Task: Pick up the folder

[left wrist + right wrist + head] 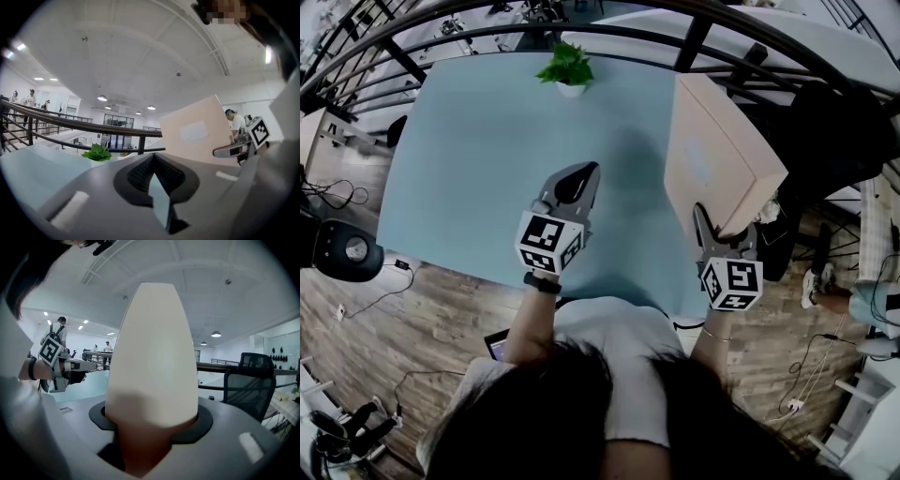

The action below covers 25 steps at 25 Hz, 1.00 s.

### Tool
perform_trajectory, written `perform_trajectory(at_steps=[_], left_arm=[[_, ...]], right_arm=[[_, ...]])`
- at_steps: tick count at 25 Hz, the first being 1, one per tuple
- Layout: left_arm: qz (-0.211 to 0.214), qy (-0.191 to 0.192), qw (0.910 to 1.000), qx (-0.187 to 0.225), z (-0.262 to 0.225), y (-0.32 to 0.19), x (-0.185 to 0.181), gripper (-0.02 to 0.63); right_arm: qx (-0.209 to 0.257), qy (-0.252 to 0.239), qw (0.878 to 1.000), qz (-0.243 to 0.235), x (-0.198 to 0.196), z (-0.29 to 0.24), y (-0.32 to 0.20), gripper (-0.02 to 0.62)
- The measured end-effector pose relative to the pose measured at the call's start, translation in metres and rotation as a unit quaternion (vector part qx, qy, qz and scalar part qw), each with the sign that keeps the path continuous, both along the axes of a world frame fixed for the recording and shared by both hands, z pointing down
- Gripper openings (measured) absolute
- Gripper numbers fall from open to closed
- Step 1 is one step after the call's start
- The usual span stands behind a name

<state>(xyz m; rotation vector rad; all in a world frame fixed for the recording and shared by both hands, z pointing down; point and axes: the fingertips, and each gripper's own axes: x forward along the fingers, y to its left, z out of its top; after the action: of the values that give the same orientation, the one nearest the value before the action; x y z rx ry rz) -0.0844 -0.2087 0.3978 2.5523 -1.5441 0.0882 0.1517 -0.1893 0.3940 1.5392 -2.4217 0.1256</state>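
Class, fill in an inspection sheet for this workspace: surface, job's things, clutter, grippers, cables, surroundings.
Surface: light blue table, mostly bare.
Job's things: beige folder, raised on a tilt at the table's right side; cannot tell whether it touches the table.
Clutter: one small potted plant at the far edge.
Grippers: left gripper jaws together, empty, over the table; right gripper jaws clamped on the folder's near end.
Cables: loose cables on the floor to the left; none on the table.
Surroundings: black railing, wood floor, office chair, people far off.
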Motion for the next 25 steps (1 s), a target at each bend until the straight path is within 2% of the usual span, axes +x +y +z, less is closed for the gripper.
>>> perform_trajectory(at_steps=[25], left_arm=[[0.004, -0.002, 1.0000, 0.000, 0.0008, 0.0043, 0.0003, 0.058]], right_arm=[[-0.007, -0.001, 1.000, 0.009, 0.0022, 0.0057, 0.0065, 0.275]])
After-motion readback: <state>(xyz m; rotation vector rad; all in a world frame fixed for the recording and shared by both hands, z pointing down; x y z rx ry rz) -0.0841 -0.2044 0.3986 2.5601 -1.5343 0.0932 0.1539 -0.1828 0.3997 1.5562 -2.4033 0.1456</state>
